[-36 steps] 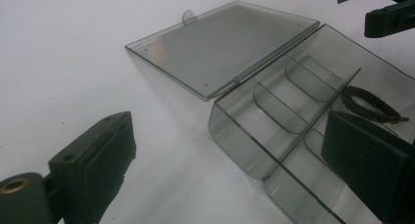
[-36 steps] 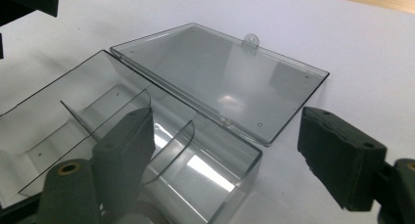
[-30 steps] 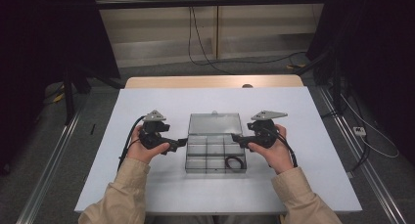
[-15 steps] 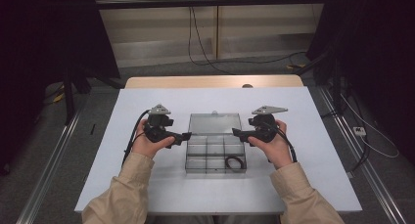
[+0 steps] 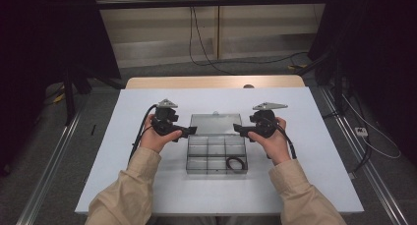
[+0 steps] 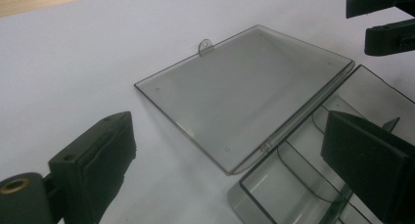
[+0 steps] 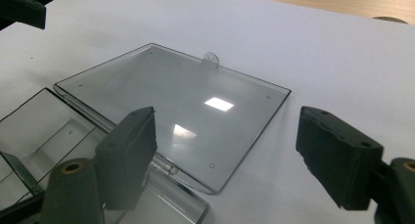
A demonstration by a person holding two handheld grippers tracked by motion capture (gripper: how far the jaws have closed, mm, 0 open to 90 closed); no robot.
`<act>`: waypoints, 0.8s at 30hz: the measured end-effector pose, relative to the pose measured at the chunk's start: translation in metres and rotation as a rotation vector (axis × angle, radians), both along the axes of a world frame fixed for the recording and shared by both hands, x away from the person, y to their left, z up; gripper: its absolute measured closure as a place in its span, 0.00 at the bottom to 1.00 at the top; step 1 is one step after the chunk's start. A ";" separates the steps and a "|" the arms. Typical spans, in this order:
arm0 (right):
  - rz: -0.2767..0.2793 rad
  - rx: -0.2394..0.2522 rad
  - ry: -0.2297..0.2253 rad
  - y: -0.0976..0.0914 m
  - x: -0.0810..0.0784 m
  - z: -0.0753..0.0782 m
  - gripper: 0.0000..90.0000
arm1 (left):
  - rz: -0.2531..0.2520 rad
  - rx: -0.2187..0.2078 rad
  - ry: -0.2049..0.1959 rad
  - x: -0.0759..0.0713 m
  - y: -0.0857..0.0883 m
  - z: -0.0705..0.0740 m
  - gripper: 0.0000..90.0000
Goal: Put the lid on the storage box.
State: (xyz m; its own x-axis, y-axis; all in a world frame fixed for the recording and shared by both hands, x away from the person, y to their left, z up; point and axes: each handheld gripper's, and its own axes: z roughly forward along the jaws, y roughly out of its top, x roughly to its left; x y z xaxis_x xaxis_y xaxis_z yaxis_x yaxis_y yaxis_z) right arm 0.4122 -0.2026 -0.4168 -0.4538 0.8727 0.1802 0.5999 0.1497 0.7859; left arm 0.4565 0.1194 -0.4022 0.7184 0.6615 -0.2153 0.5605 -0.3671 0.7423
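A person is sitting at the near side of a white table (image 5: 147, 185) and is holding two black grippers, one in each hand. On the left, the left gripper (image 5: 191, 130) is pointing toward the middle of the table, and its two jaws are standing wide apart with nothing between them; in the left gripper view they are hanging over the left edge of the box. In the middle, one clear plastic box (image 5: 216, 154) is lying flat on the table, just between the two grippers. It is see-through and a little grey, like smoky glass. Its lid (image 6: 244, 94) is lying wide open and flat on the table on the far side, joined to the box by a long hinge, and one small tab is sticking out from the lid's far edge. Thin clear walls are splitting the box into small rooms, about nine of them in three rows. One dark ring (image 5: 236, 163) is lying in the near right room. On the right, the right gripper (image 5: 237, 128) is pointing back toward the left one, and its two jaws are also standing wide apart, holding nothing, above the right end of the hinge.
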 end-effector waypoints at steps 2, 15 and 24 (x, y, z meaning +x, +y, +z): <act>-0.007 -0.004 0.003 0.000 0.001 -0.002 0.26 | 0.011 -0.010 0.011 0.003 -0.002 -0.002 0.07; -0.037 -0.016 0.039 0.002 0.016 -0.013 0.27 | 0.079 0.004 0.064 0.023 -0.012 -0.022 0.07; -0.056 -0.001 0.073 0.005 0.030 -0.024 0.27 | 0.113 0.008 0.100 0.034 -0.019 -0.037 0.08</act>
